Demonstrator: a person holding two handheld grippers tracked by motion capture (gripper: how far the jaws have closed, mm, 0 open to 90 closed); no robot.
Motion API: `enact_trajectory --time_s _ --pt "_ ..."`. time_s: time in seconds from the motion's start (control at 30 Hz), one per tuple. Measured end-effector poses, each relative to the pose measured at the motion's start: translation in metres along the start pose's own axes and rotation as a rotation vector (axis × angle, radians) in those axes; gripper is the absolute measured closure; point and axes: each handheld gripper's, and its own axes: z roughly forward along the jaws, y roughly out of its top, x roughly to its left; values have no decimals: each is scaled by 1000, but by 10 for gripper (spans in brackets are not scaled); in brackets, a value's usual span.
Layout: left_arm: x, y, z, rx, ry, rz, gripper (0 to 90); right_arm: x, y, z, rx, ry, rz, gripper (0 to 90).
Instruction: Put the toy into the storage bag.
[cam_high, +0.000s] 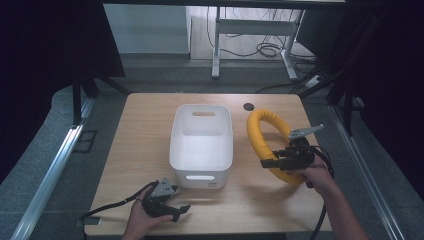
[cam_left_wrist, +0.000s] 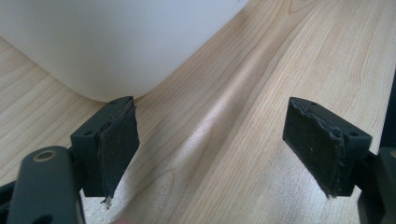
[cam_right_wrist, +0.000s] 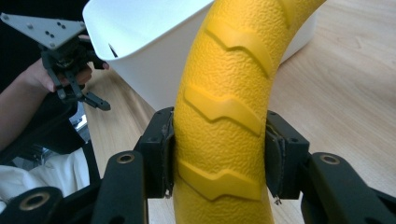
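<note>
While right gripper (cam_right_wrist: 219, 154) clamps yellow ring (cam_high: 260, 137) beside bin (cam_high: 176, 145), left gripper (cam_left_wrist: 212, 149) gapes empty.

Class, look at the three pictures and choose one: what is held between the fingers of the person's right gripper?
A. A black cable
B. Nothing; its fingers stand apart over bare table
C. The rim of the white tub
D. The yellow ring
D: in the right gripper view the right gripper has both pads pressed on the sides of the yellow ring, with the white tub behind it.
</note>
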Motion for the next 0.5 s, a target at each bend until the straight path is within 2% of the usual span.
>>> enact_trajectory --time_s 0.17,0.5 --pt "0 0 -1 -6 2 -2 185 -1 3 -5 -31 0 8 510" --pt "0 0 -2 -5 5 5 185 5 16 -17 -98 9 -14 510"
